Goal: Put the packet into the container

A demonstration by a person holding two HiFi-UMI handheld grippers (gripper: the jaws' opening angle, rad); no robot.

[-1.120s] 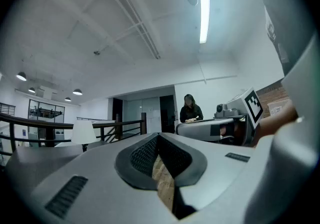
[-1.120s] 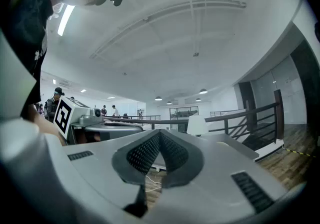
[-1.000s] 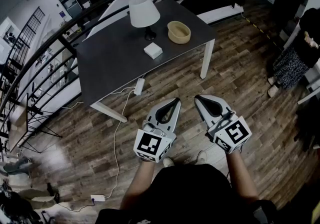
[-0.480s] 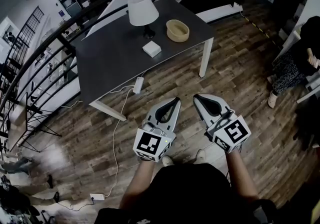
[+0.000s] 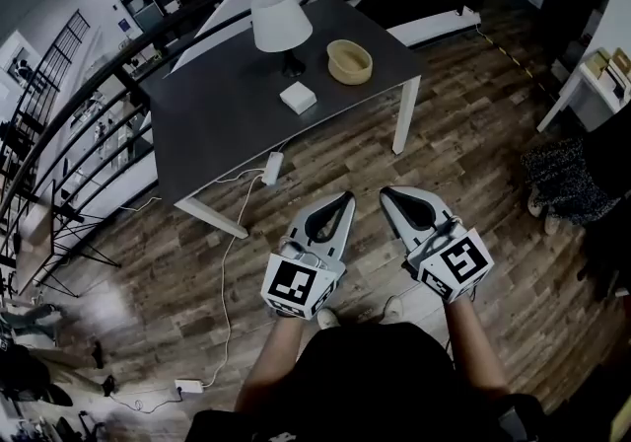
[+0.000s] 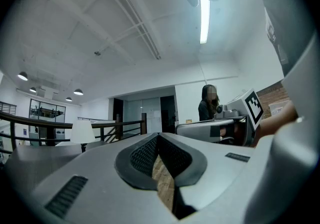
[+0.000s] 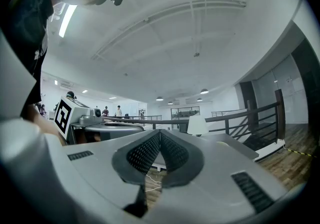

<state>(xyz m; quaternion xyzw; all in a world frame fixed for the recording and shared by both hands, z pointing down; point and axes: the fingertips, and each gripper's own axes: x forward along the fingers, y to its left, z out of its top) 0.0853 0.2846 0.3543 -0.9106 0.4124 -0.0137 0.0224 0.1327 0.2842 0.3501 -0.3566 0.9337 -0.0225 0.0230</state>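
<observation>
White lamp [image 5: 277, 21] stands beside container [image 5: 350, 61].

Cool, even indoor light fills the room, dimmer in the head view, where the wooden floor [image 5: 110, 304] carries a soft sheen. A ceiling strip light [image 6: 204, 18] glares in the left gripper view. Fisheye bending and black vignetted corners ring both gripper views.

Lamp [image 5: 277, 24]: white shade, dark base, upright on the tabletop.
Tabletop [image 5: 217, 124]: dark grey, white legs.
Floor [image 5: 473, 164]: wood planks.
Cable [image 5: 229, 282]: white, trailing across the floor.
Railing [image 5: 89, 105]: dark bars behind the tabletop.
</observation>
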